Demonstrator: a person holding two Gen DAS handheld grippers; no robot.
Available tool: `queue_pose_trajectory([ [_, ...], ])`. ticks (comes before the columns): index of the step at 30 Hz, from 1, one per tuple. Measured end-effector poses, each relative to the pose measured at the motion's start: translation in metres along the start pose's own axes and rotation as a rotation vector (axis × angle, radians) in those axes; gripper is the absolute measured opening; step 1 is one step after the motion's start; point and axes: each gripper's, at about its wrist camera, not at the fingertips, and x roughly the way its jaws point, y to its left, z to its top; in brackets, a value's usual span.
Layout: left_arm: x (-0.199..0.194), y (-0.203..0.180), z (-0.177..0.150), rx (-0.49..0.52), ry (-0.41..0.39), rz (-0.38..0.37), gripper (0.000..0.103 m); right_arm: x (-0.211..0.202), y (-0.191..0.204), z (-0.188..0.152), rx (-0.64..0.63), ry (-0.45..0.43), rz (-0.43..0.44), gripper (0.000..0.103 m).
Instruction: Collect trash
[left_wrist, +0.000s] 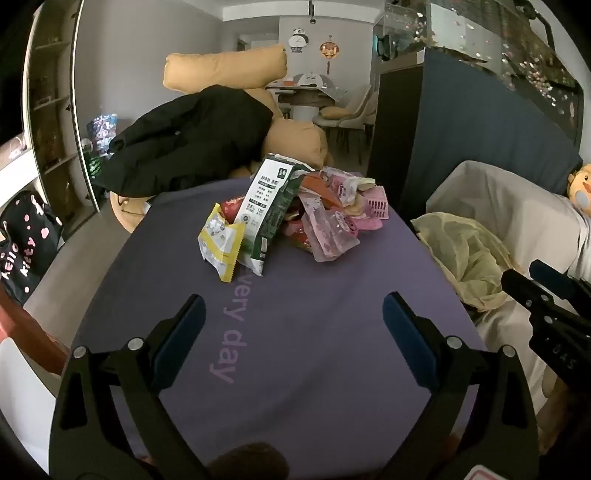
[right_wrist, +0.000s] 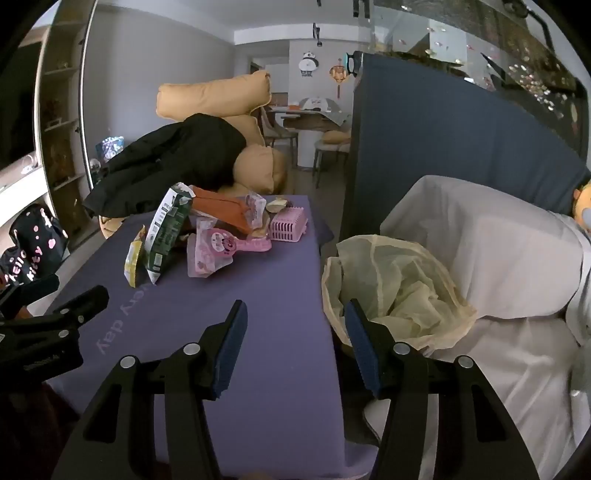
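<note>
Left wrist view shows my left gripper (left_wrist: 293, 325) released above the purple tablecloth (left_wrist: 314, 350), the trash pile (left_wrist: 291, 210) lying farther ahead. My right gripper (right_wrist: 295, 332) is released too, beside the yellowish bag (right_wrist: 399, 284).

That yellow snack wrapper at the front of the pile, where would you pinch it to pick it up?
Probably its near bottom edge. The yellow wrapper is flat and crinkled, leaning on the milk carton, with its serrated seam hanging free toward the open left hand-held gripper. Coming straight in from the near side should let the fingers close across that thin seam.
</note>
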Motion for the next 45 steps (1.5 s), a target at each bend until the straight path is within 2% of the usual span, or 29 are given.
queue_pose_trajectory([
  [8,0.003,-0.002,0.001,0.003,0.003,0.011,0.092,-0.002,-0.001,-0.002,0.004,0.004,0.009,0.052],
  [18,-0.004,-0.004,-0.003,0.017,-0.003,-0.009,0.092,-0.005,0.001,-0.004,0.006,0.016,-0.002,0.052],
  [29,-0.009,-0.028,0.002,0.069,-0.027,-0.04,0.092,-0.015,-0.022,-0.007,0.036,-0.014,-0.048,0.052],
  [35,-0.009,-0.037,0.001,0.088,-0.025,-0.033,0.092,-0.012,-0.036,-0.011,0.081,-0.011,-0.036,0.052],
  [45,-0.009,-0.04,-0.001,0.099,-0.023,-0.031,0.092,-0.014,-0.039,-0.013,0.082,-0.025,-0.039,0.052],
])
